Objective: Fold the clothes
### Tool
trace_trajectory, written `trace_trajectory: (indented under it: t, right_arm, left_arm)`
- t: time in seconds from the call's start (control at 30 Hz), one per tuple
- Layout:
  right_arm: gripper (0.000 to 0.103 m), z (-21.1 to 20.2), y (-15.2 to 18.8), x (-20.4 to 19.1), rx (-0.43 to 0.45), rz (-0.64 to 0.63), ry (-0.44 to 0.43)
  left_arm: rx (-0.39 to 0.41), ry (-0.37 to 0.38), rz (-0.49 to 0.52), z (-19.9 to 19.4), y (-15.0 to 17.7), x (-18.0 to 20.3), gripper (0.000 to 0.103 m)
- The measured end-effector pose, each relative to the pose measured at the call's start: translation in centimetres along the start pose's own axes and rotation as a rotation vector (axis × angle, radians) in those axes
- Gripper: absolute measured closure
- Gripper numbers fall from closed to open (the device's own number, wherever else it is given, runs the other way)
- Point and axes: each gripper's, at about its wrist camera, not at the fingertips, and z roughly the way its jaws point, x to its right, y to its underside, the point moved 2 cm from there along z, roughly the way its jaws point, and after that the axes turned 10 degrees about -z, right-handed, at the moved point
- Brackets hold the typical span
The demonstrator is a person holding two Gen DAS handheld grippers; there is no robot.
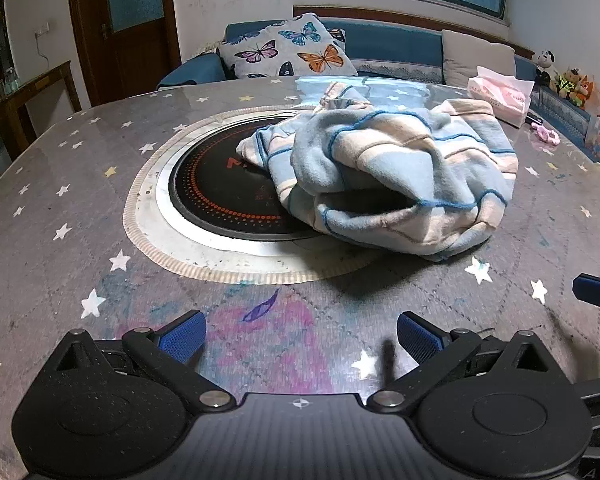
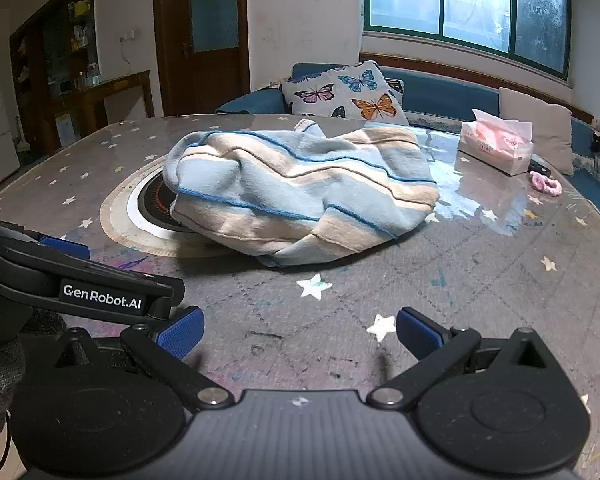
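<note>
A crumpled striped garment (image 1: 384, 176), light blue and beige with thin dark blue lines, lies in a heap on the star-patterned table (image 1: 60, 208), partly over the round black cooktop (image 1: 220, 196). It also shows in the right wrist view (image 2: 300, 192). My left gripper (image 1: 300, 338) is open and empty, low over the table's near edge, well short of the garment. My right gripper (image 2: 300, 334) is open and empty, also short of the garment. The left gripper's body (image 2: 100, 288) shows at the left of the right wrist view.
A pink tissue pack (image 2: 496, 146) and a pink hair tie (image 2: 546, 184) lie at the table's far right. Behind the table is a blue sofa with a butterfly cushion (image 1: 288, 48). A wooden door and shelves stand at the far left.
</note>
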Motion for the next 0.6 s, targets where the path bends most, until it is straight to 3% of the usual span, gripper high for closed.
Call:
trace_trajectory:
  t: [0.6]
  right_arm:
    - [0.000, 0.75, -0.46, 0.41, -0.015, 0.001, 0.003]
  left_arm:
    - [-0.011, -0.001, 0.014, 0.83, -0.67, 0.23, 0.000]
